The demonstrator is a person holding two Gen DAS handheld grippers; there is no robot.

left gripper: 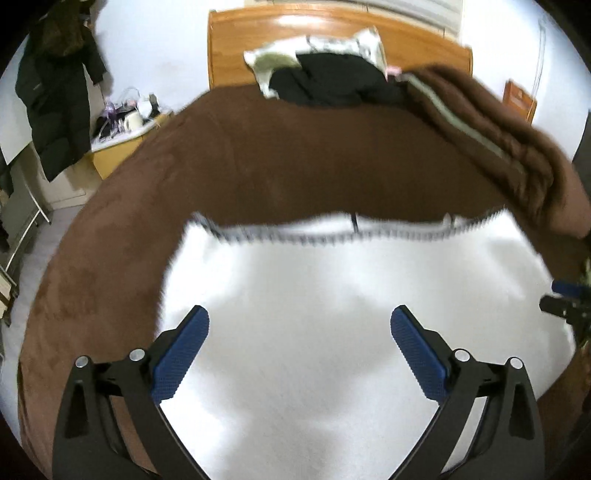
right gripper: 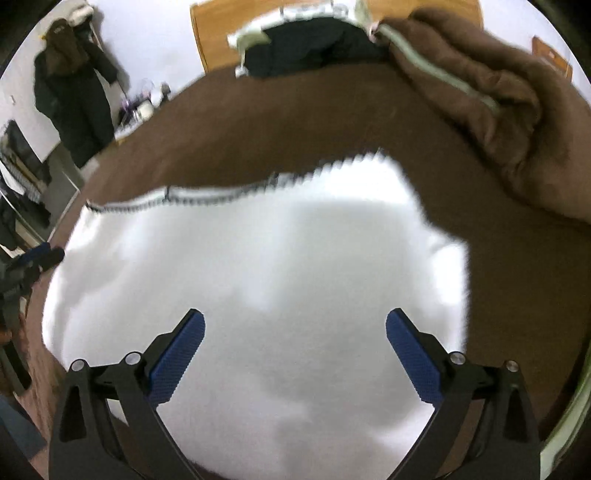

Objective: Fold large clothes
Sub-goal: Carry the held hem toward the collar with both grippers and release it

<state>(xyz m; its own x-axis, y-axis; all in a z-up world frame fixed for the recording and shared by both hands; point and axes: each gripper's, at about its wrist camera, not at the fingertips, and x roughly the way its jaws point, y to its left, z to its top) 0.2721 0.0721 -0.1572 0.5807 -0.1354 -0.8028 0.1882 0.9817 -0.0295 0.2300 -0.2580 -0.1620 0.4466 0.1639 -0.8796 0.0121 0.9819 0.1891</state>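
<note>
A large white fleecy garment (left gripper: 314,295) lies spread flat on a brown bed cover (left gripper: 258,158); its far edge has a dark-and-white patterned trim (left gripper: 332,232). It also fills the right wrist view (right gripper: 258,266). My left gripper (left gripper: 299,325) hovers over the garment's near left part, jaws wide open and empty. My right gripper (right gripper: 295,328) hovers over the near right part, also wide open and empty. Each gripper shows at the other view's edge: the right gripper (left gripper: 565,302) and the left gripper (right gripper: 33,262).
A folded brown blanket (left gripper: 498,125) lies at the far right of the bed. Black clothing (left gripper: 332,81) and a pale pillow (left gripper: 273,62) rest against the wooden headboard (left gripper: 295,26). A cluttered bedside table (left gripper: 125,125) and a hanging dark coat (left gripper: 55,96) stand at the left.
</note>
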